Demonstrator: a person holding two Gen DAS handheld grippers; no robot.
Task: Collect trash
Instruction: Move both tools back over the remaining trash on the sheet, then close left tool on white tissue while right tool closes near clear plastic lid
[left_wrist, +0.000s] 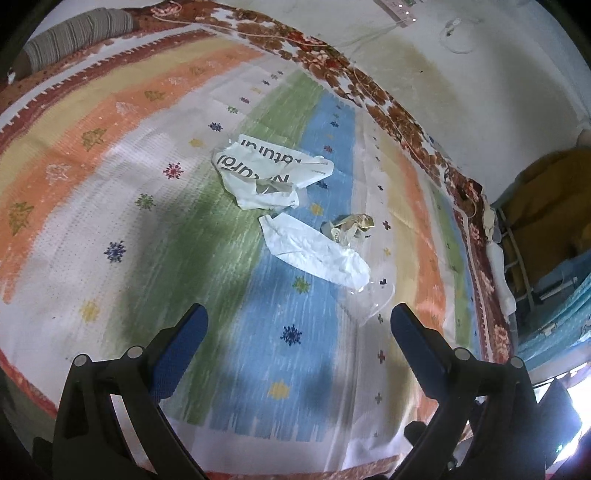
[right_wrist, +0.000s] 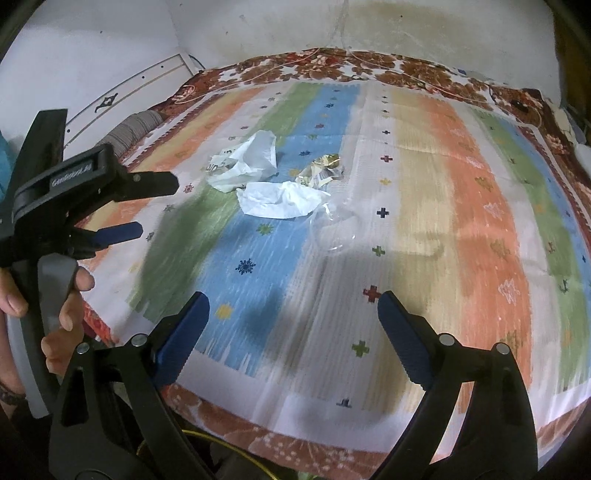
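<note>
Trash lies on a striped bed cover (left_wrist: 110, 177): a white printed plastic bag (left_wrist: 269, 170), a crumpled white tissue (left_wrist: 314, 251), a gold crumpled wrapper (left_wrist: 351, 225) and a clear plastic piece (left_wrist: 369, 299). My left gripper (left_wrist: 299, 321) is open and empty, just short of the clear plastic. In the right wrist view the same bag (right_wrist: 243, 158), tissue (right_wrist: 280, 199), wrapper (right_wrist: 323, 168) and clear plastic (right_wrist: 336, 229) lie ahead. My right gripper (right_wrist: 293, 302) is open and empty, held back above the cover. The left gripper (right_wrist: 155, 206) shows at the left, open.
The bed cover (right_wrist: 461, 221) has a brown floral border. A striped grey bolster (left_wrist: 74, 33) lies at the far edge. A white wall (left_wrist: 480, 74) runs behind. Furniture and yellow cloth (left_wrist: 546, 206) stand to the right of the bed.
</note>
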